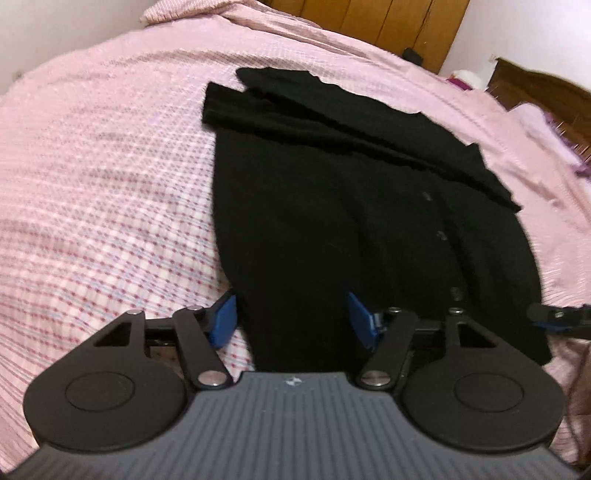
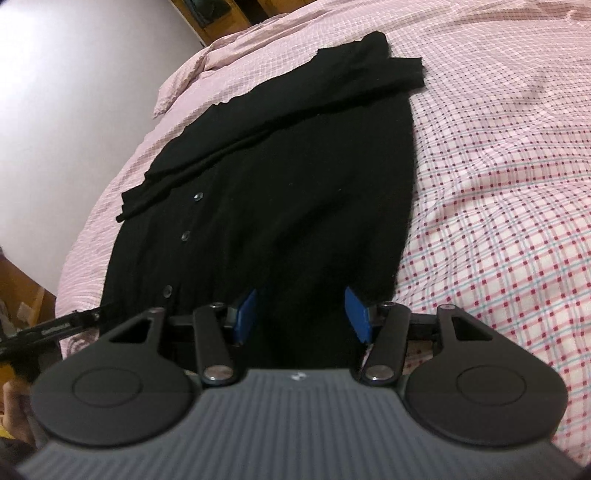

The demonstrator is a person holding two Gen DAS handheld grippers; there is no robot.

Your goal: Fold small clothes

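A black buttoned cardigan (image 1: 332,206) lies flat on the pink checked bedsheet (image 1: 103,184), its sleeves folded across the far end. My left gripper (image 1: 291,321) is open, its blue pads (image 1: 223,321) on either side of the near hem's left part. In the right wrist view the cardigan (image 2: 280,192) stretches away from me. My right gripper (image 2: 301,315) is open over the near hem's right part, blue pads (image 2: 356,314) apart. Each gripper's tip shows at the other view's edge.
The bedsheet (image 2: 498,184) spreads wide to the right in the right wrist view. A wooden headboard (image 1: 369,22) and a white wall stand beyond the bed. A bunched pink sheet edge (image 2: 192,81) lies at the far left.
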